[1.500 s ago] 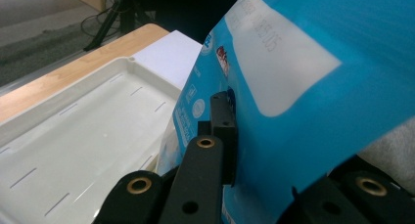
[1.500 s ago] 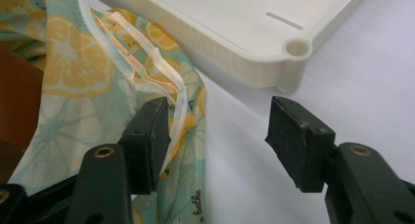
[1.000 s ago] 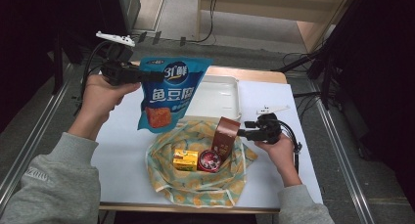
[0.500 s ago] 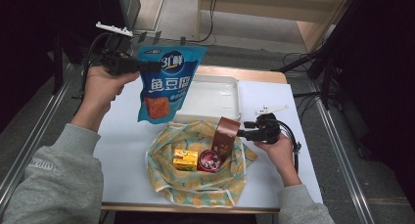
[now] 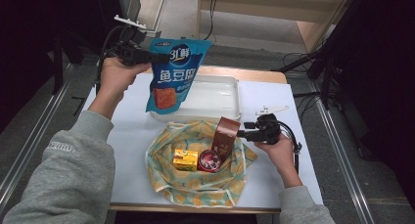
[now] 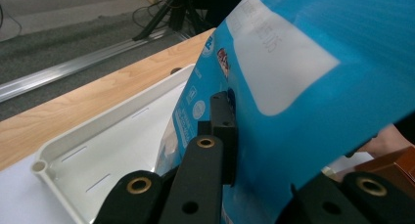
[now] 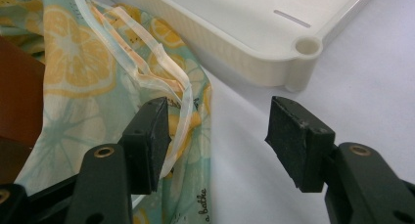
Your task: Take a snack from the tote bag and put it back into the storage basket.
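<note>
My left tongs (image 5: 155,57) are clamped tight on the upper edge of the blue snack bag (image 5: 171,75), which I hold in the air above the far-left corner of the white tray (image 5: 230,94); the bag hangs down with its lower end over the tray's left rim; in the left gripper view the bag (image 6: 313,111) sits pinched between my black jaws, with the tray (image 6: 98,150) below and behind it. My right tongs (image 5: 241,134) stand part open with nothing between them, just in front of the tray's near-right corner, pointing at the brown box (image 5: 226,137); in the right gripper view my right tongs (image 7: 215,136) have one pad beside the edge of the lemon-print cloth bag (image 7: 73,72), though I cannot tell whether it touches; the other pad is over bare worktop (image 7: 372,87). The cloth bag (image 5: 195,180) lies open in front of the tray; inside it stand the brown box, a yellow carton (image 5: 185,160) and a round red tin (image 5: 210,161), all close together.
</note>
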`<state>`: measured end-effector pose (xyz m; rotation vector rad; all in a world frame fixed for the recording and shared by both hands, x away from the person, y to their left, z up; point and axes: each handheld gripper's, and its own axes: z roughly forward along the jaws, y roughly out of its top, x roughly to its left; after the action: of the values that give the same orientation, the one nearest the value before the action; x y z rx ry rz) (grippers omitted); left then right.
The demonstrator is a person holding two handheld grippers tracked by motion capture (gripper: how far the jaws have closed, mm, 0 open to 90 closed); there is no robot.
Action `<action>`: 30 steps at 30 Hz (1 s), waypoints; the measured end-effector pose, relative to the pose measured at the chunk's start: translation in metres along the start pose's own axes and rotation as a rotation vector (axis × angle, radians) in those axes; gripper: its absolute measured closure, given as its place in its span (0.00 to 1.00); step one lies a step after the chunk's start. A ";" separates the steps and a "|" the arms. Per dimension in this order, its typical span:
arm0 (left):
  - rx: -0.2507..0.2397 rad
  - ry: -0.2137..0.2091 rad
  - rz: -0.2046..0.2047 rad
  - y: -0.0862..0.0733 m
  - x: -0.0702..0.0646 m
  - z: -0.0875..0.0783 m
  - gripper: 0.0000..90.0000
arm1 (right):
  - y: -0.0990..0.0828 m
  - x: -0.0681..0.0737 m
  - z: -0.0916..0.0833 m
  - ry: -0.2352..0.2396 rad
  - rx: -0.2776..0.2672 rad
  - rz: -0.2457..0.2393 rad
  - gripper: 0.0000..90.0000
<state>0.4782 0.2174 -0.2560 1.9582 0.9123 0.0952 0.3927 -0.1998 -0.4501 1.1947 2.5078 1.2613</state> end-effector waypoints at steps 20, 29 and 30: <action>0.001 0.035 -0.026 -0.008 0.023 0.036 1.00 | -0.005 0.001 -0.004 -0.004 -0.001 0.007 0.47; 0.020 0.079 0.010 -0.024 0.027 0.028 0.99 | -0.005 0.002 -0.001 -0.006 0.014 -0.001 0.47; 0.023 0.085 0.010 -0.026 0.027 0.029 0.99 | -0.005 0.002 -0.001 -0.006 0.014 -0.001 0.47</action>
<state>0.4953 0.2210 -0.2999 1.9928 0.9622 0.1751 0.3877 -0.2010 -0.4524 1.1977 2.5170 1.2404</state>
